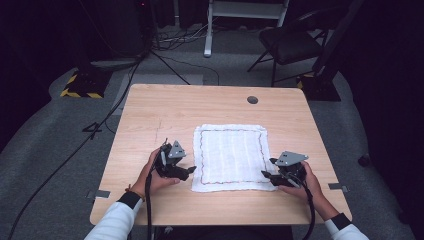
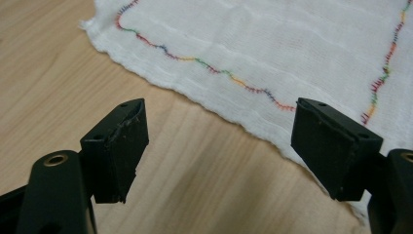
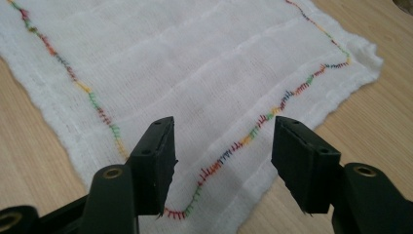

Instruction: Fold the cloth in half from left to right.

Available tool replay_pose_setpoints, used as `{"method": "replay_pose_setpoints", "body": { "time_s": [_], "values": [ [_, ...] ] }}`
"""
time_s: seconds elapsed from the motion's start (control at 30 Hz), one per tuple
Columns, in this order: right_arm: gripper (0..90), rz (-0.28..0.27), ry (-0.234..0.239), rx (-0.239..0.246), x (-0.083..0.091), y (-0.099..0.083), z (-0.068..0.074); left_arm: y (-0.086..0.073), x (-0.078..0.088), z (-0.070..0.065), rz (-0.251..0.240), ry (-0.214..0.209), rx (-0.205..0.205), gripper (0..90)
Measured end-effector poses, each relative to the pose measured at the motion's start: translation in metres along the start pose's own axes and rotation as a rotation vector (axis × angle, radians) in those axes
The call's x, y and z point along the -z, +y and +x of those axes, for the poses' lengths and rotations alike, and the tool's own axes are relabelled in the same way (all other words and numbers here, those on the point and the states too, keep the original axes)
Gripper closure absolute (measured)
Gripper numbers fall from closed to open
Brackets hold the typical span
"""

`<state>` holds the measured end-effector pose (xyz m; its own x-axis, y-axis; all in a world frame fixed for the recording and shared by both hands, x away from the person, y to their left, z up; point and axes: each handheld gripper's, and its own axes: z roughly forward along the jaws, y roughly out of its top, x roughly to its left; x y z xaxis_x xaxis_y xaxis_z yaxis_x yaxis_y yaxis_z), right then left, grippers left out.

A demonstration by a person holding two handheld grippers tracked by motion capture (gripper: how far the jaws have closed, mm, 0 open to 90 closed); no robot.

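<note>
My wooden surface (image 1: 150, 115) stands on grey carpet (image 1: 45, 150); beyond it, a black chair (image 1: 290, 42), trailing cables (image 1: 170, 37), dim room.

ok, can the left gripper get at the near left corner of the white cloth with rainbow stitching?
Probably yes: the left gripper sits open beside the white cloth, bare wooden table between.

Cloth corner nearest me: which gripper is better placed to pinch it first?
Right, probably. The right gripper already has its open fingers over the white cloth at its near right corner. The left gripper is open too, but mostly over bare table, just short of the edge.
</note>
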<state>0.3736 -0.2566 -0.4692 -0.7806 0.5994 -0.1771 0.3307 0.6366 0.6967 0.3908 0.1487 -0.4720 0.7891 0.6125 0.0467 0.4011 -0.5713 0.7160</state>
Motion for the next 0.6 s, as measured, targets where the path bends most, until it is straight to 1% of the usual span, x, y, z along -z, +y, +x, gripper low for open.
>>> {"method": "replay_pose_setpoints", "body": {
  "time_s": [0.1,0.13,0.2,0.23,0.27,0.3,0.33,0.37,0.4,0.43,0.47,0.5,0.53,0.57,0.6],
  "values": [
    [42.9,-0.025,0.023,-0.018,-0.002,0.007,0.002,0.005,-0.001,0.01,-0.01,0.035,-0.001,21.8],
    [43.0,-0.027,0.025,-0.009,-0.004,0.01,0.004,0.007,-0.003,0.015,-0.007,0.047,0.003,22.3],
    [43.7,-0.035,0.031,0.006,-0.008,0.016,0.008,0.009,-0.005,0.024,-0.015,0.062,0.03,22.4],
    [43.7,-0.035,0.036,0.013,-0.011,0.019,0.012,0.01,-0.006,0.028,-0.018,0.084,0.023,22.8],
    [43.7,-0.036,0.044,0.021,-0.014,0.023,0.015,0.01,-0.008,0.03,-0.009,0.098,0.017,23.4],
    [43.7,-0.037,0.047,0.03,-0.017,0.025,0.017,0.011,-0.011,0.034,0.004,0.085,0.031,23.2],
    [43.7,-0.041,0.052,0.038,-0.02,0.029,0.021,0.013,-0.013,0.038,0.009,0.083,0.042,22.3],
    [43.6,-0.048,0.056,0.043,-0.023,0.033,0.024,0.014,-0.015,0.041,0.007,0.102,0.04,22.4],
    [43.5,-0.053,0.062,0.049,-0.025,0.038,0.029,0.016,-0.018,0.042,0.011,0.139,0.02,23.0],
    [43.6,-0.06,0.066,0.06,-0.028,0.042,0.034,0.017,-0.021,0.044,0.024,0.155,0.013,23.7],
    [43.6,-0.067,0.076,0.069,-0.03,0.047,0.04,0.02,-0.024,0.048,0.039,0.14,0.033,23.3],
    [43.7,-0.077,0.092,0.082,-0.032,0.052,0.046,0.022,-0.027,0.051,0.041,0.141,0.048,22.9],
    [43.7,-0.086,0.107,0.09,-0.035,0.056,0.051,0.024,-0.03,0.054,0.031,0.156,0.056,22.8],
    [43.7,-0.084,0.121,0.109,-0.038,0.061,0.058,0.026,-0.032,0.057,0.033,0.15,0.063,22.8],
    [43.7,-0.086,0.13,0.116,-0.041,0.064,0.062,0.029,-0.037,0.06,0.033,0.148,0.069,22.3]
  ]
}}
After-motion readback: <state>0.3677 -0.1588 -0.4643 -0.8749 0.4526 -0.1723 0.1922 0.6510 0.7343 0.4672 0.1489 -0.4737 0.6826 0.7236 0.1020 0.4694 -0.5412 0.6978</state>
